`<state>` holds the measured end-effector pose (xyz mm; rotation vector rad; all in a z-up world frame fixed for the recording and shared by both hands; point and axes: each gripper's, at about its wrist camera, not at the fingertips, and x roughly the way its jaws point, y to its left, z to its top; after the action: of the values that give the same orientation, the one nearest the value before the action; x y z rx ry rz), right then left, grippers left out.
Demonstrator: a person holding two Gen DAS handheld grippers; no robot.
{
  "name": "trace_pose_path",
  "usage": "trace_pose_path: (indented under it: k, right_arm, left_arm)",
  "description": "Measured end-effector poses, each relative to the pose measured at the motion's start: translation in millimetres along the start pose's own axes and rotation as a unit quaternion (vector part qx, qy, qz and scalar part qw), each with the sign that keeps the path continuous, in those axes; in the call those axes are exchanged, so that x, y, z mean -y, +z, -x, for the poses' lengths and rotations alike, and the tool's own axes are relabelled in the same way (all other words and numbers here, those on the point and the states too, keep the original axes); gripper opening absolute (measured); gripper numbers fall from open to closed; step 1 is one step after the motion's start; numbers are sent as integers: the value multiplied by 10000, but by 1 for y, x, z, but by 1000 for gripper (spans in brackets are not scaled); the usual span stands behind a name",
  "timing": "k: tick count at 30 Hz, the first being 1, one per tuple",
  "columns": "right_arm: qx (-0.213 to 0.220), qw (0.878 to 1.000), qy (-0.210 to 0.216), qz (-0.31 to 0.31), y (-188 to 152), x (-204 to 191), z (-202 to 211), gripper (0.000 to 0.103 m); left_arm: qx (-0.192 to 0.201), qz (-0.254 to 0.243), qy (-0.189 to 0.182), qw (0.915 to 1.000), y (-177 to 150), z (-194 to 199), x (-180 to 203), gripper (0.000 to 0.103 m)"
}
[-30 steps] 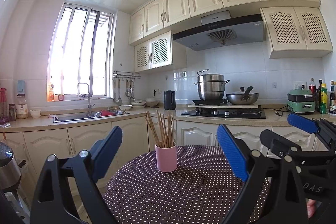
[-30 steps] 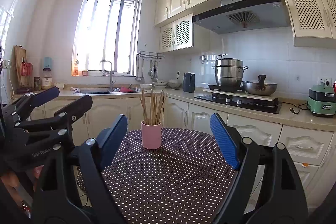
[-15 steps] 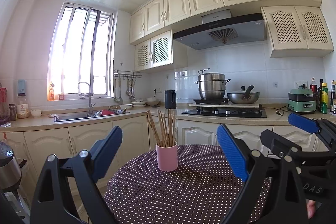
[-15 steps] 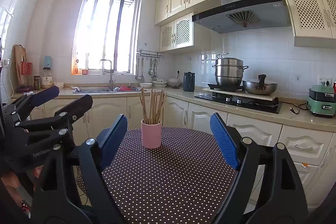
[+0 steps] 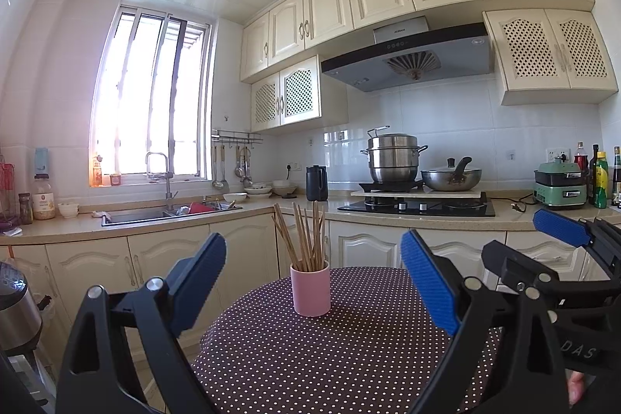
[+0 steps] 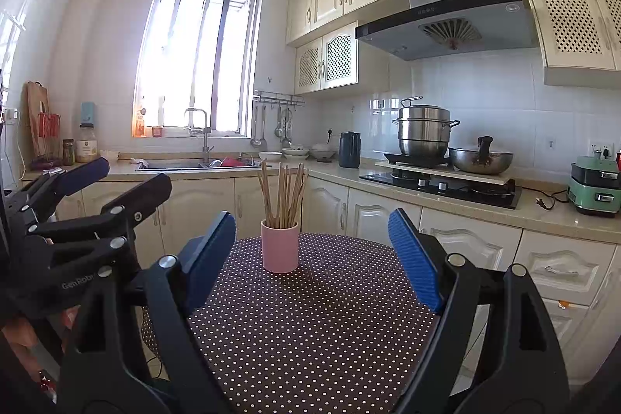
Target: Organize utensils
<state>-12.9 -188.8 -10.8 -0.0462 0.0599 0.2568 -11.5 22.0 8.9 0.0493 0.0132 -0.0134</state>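
Chopsticks (image 5: 304,235) stand bundled in a pink cup (image 5: 310,288) on the dotted table (image 5: 349,355); left tongs (image 5: 314,282) and right tongs (image 6: 312,251) hover spread and empty: sorting either done or pending.

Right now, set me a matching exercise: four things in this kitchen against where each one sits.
Things:
1. chopsticks
2. pink cup
3. steel steamer pot
4. black jug

Places:
A. on the stove
B. on the dotted tablecloth
C. on the counter, left of the stove
D. upright in the cup

Pairs: 1-D, 2-B, 3-A, 4-C
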Motion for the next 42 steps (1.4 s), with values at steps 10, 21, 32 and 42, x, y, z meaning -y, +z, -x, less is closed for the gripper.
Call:
trace_pose_path:
  k: [10, 21, 32, 42]
  right_arm:
    - [-19, 10000, 0, -3, -1, 0, -1, 80]
    - [-40, 10000, 4, -8, -3, 1, -1, 80]
    - [-48, 10000, 7, -9, -3, 1, -1, 80]
    - [-100, 9999, 82, -19, -6, 2, -9, 81]
  left_arm:
    - [-17, 2, 17, 10000, -3, -1, 0, 90]
    - [-33, -3, 18, 10000, -5, 0, -1, 90]
    - [-29, -5, 42, 10000, -7, 0, 0, 90]
    - [-65, -25, 77, 9999, -10, -4, 0, 90]
